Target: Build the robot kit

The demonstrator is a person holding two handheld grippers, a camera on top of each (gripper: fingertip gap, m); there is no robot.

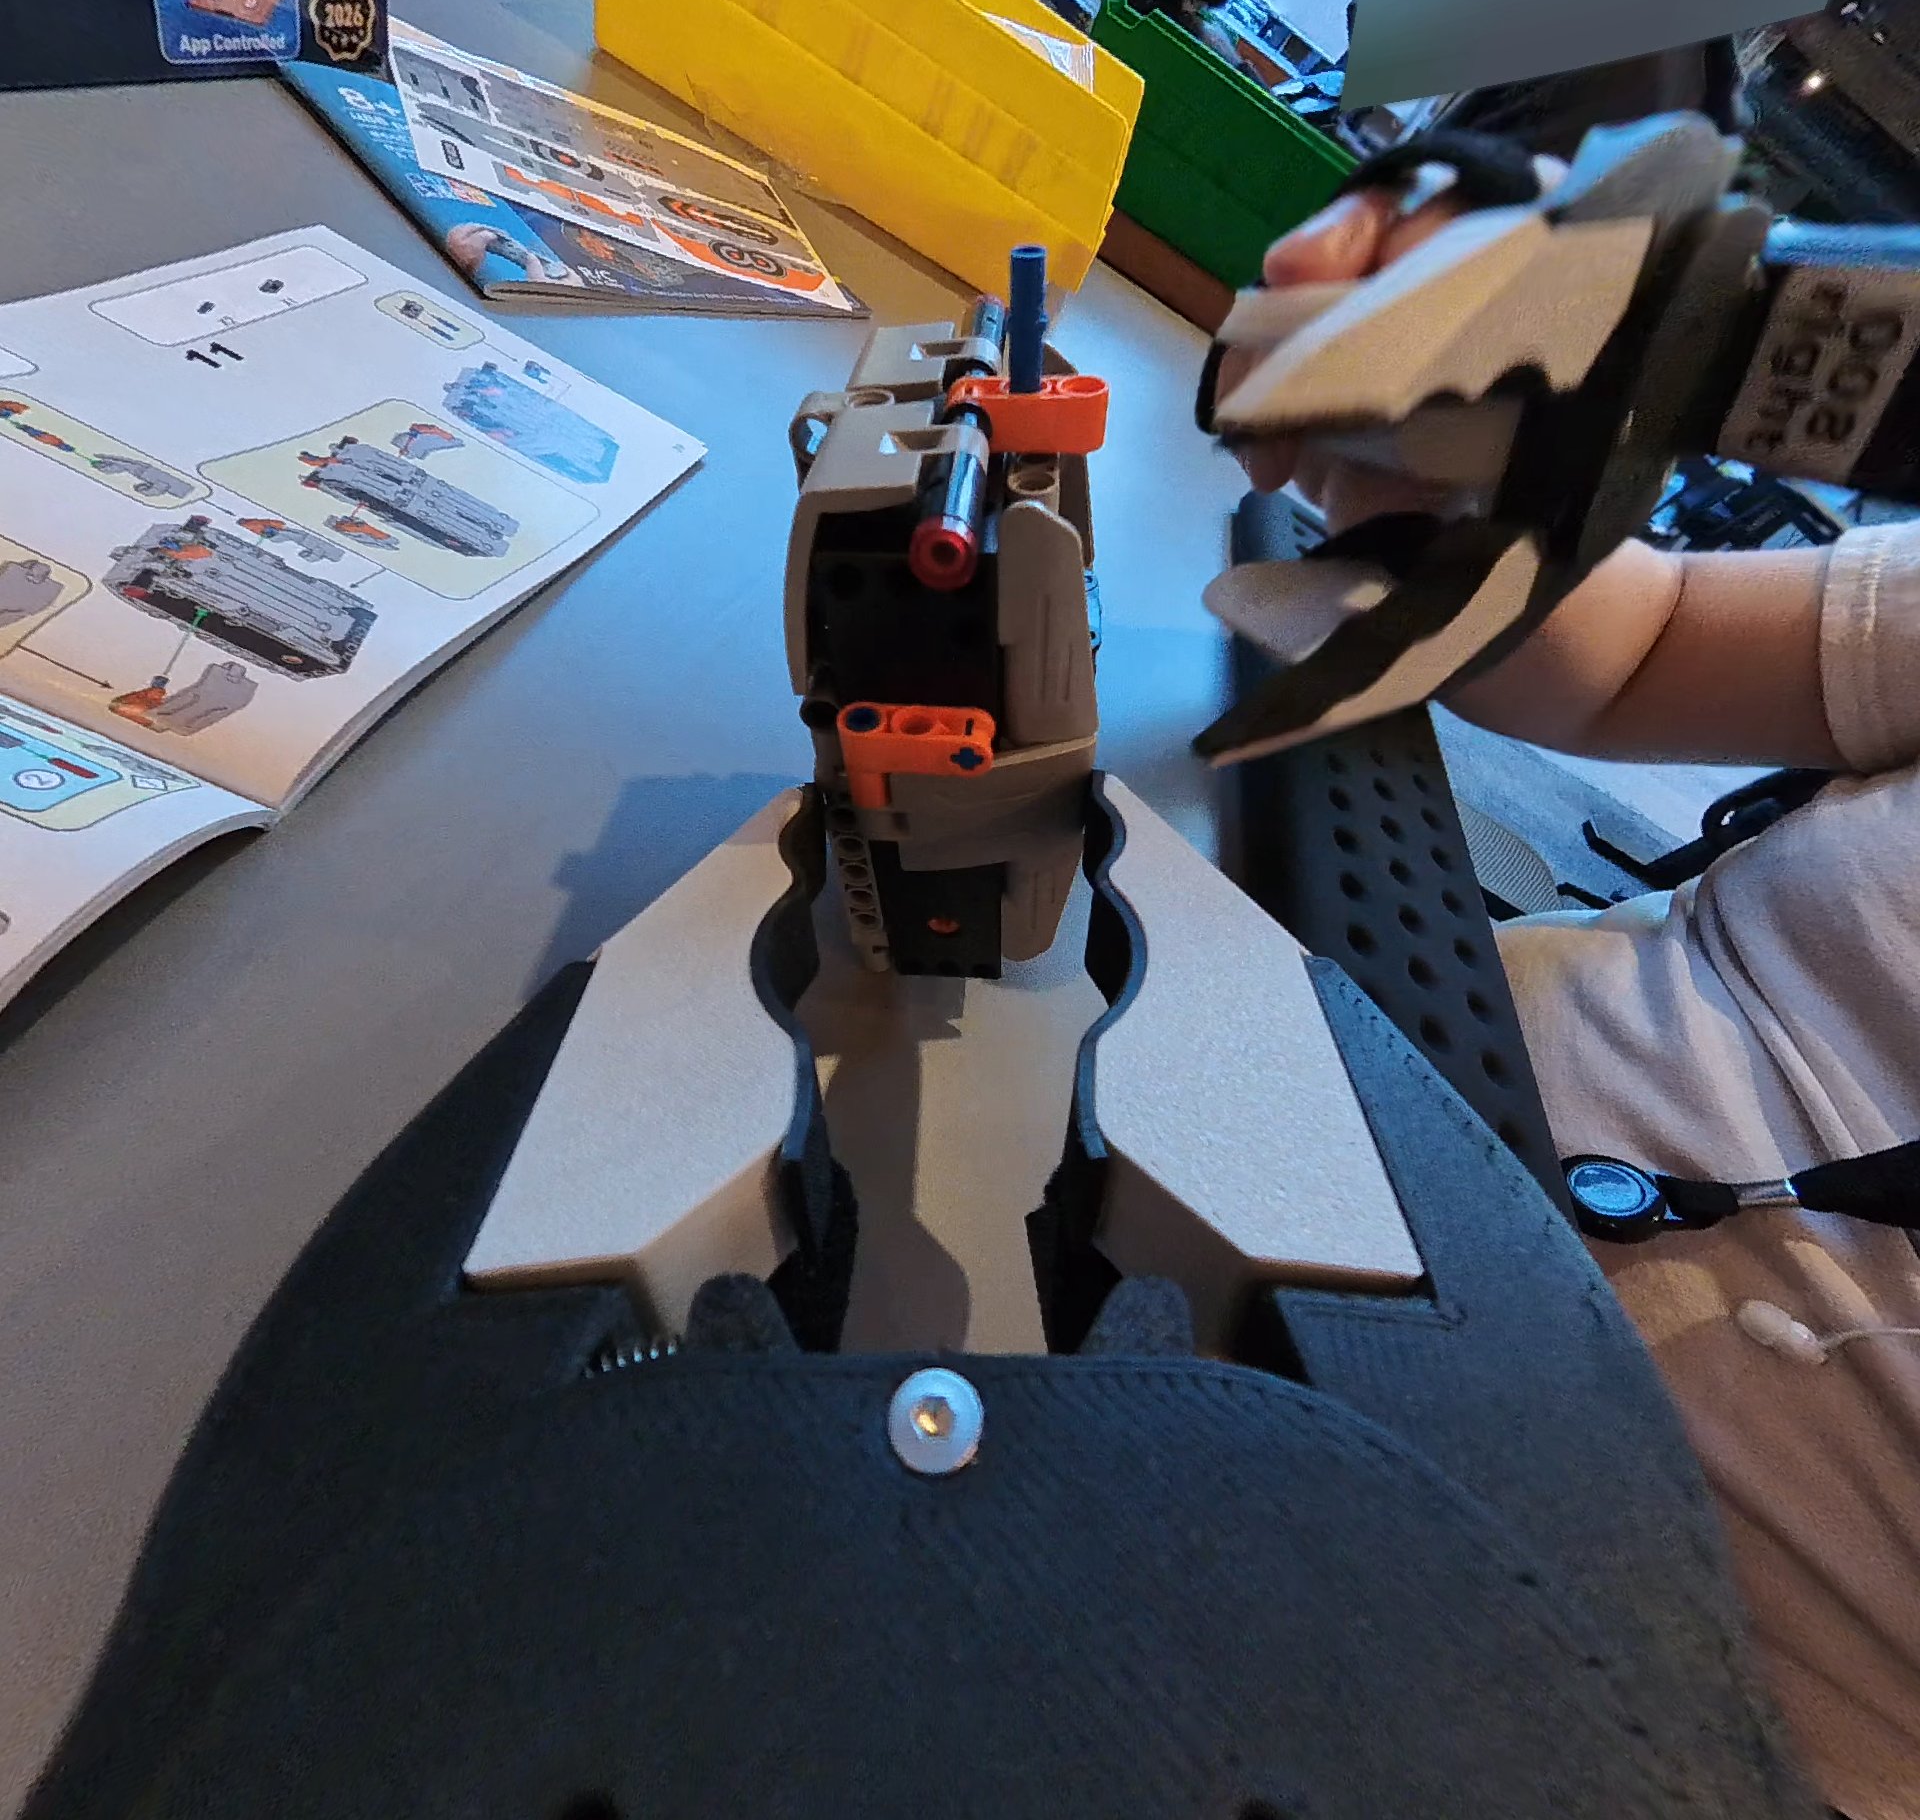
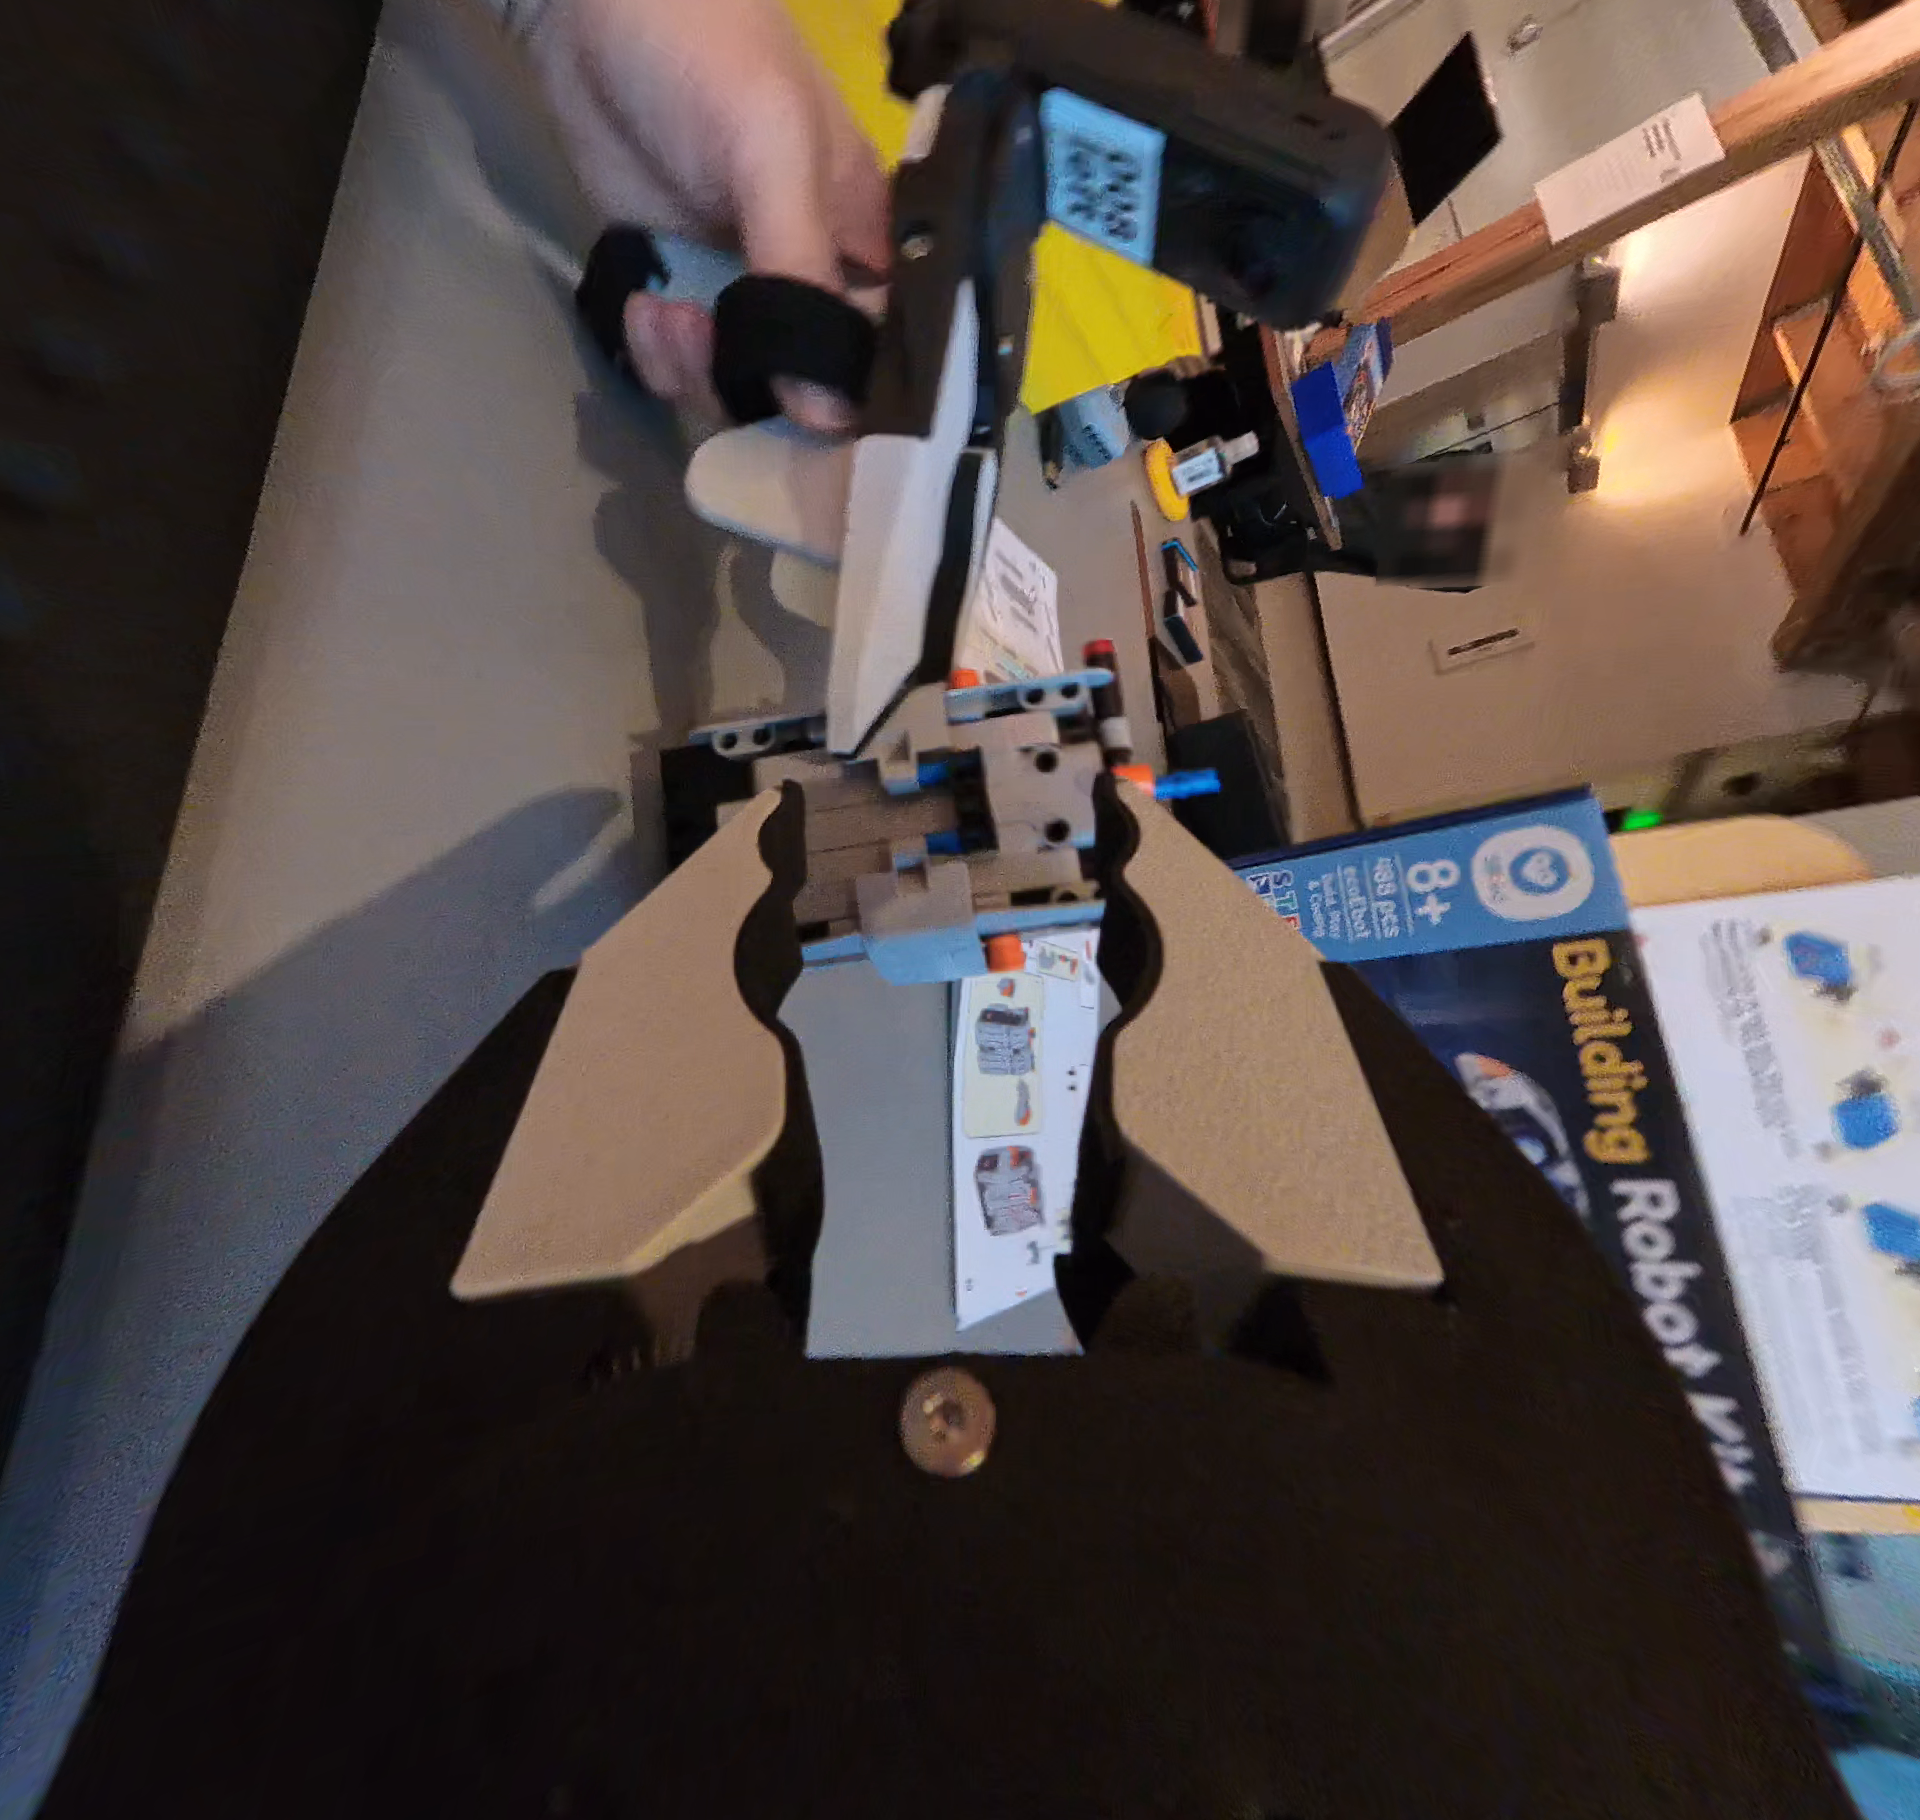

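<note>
One grey table (image 1: 312, 1095) is seen, w/ one yellow bin (image 1: 862, 77) and one green bin (image 1: 1216, 139) at the back. One open booklet (image 1: 260, 523) lies to the left, one box (image 2: 1538, 1022) beyond it.

One brick model (image 1: 935, 648), tan, black & orange, is held up over the table. Its lower end is pinched by the left claw (image 1: 945, 835), closed onto it. One blue pin (image 1: 1027, 316) is stuck upright in the top orange piece.

The right claw (image 1: 1226, 544) is held sideways by a hand, just right of the model. It is part open. In the blurry right wrist view its tips sit either side of the model; touching or not can't be told.
</note>
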